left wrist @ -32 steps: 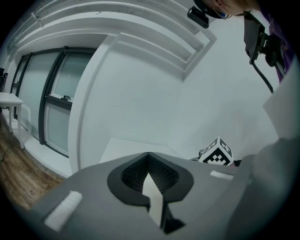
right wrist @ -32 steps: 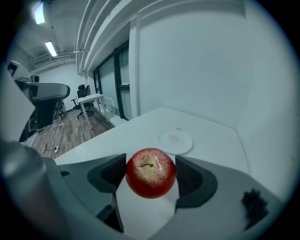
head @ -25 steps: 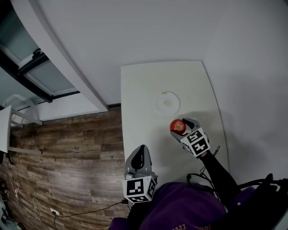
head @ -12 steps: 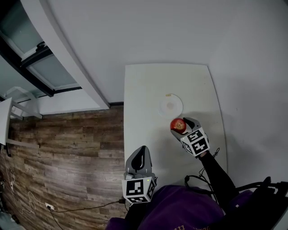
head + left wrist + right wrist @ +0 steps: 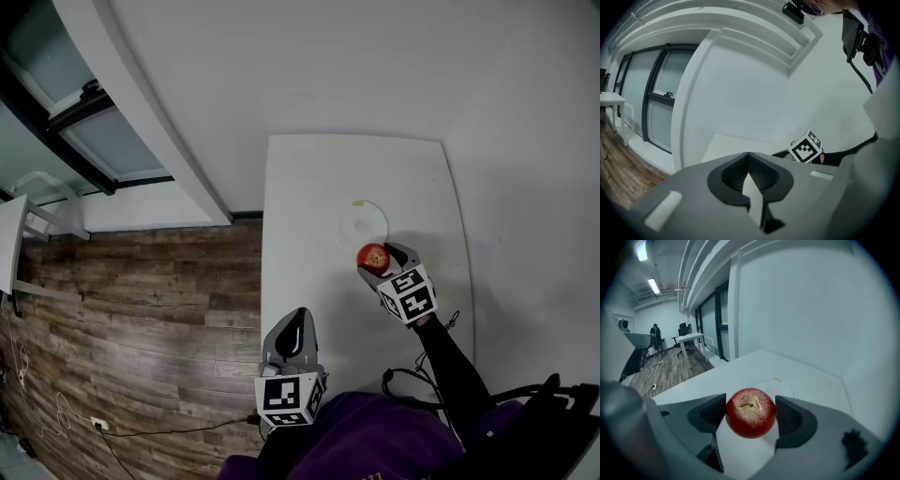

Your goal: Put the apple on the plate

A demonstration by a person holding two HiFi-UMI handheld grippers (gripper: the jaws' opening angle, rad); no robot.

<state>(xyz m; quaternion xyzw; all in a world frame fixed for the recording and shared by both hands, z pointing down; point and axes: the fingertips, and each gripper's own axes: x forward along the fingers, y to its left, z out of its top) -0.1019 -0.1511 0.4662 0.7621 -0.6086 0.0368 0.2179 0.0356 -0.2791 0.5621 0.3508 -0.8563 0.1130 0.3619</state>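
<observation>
While the right gripper (image 5: 377,259) clamps the red apple (image 5: 751,412) above the table (image 5: 300,206) near the white plate (image 5: 364,220), the left gripper (image 5: 292,330) has its jaws pressed together, empty.

My feeds look cool and evenly lit. Ceiling strips (image 5: 652,285) glow at upper left, the apple (image 5: 751,412) carries a small glint, and both gripper views darken and warp at the rims.
</observation>
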